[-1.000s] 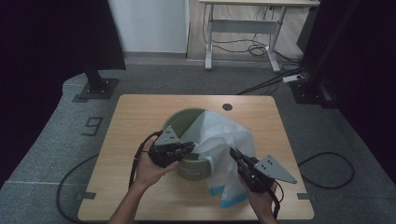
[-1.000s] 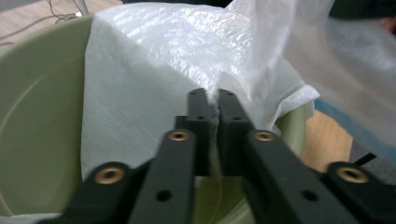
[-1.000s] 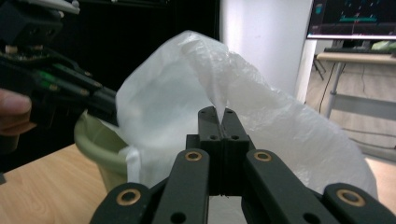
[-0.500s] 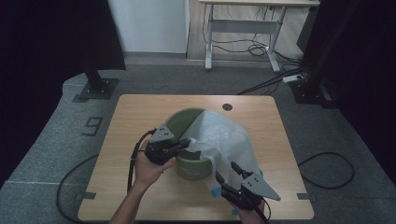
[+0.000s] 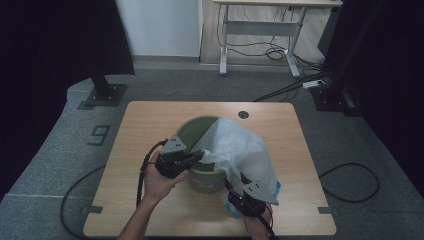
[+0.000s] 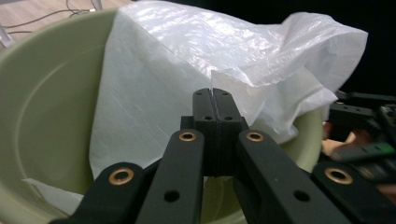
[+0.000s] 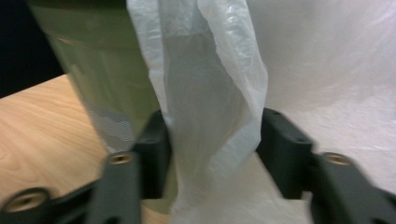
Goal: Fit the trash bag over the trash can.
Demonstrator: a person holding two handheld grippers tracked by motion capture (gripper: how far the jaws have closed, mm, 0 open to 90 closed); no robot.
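A green round bin (image 5: 200,131) stands mid-table with a white plastic bag (image 5: 240,150) draped over its right half. My left gripper (image 5: 200,156) is at the bin's front-left rim, shut on the bag's edge. In the left gripper view its jaws (image 6: 212,95) press together against the bag (image 6: 187,51) inside the bin (image 6: 46,116). My right gripper (image 5: 233,186) sits low at the bin's front right. In the right gripper view it (image 7: 215,149) is open, with a hanging fold of the bag (image 7: 210,93) between the jaws, beside the bin's wall (image 7: 102,70).
The wooden table (image 5: 150,120) has a round cable hole (image 5: 243,114) at the back. A blue-printed corner of the bag (image 5: 276,189) lies on the table at the right. Cables trail off the front-left edge. A stand base (image 5: 102,95) and a desk frame (image 5: 260,30) stand on the floor beyond.
My right gripper dropped toward the table's front edge, then came up to the bag's hanging fold by the bin. The left gripper stayed at the rim.
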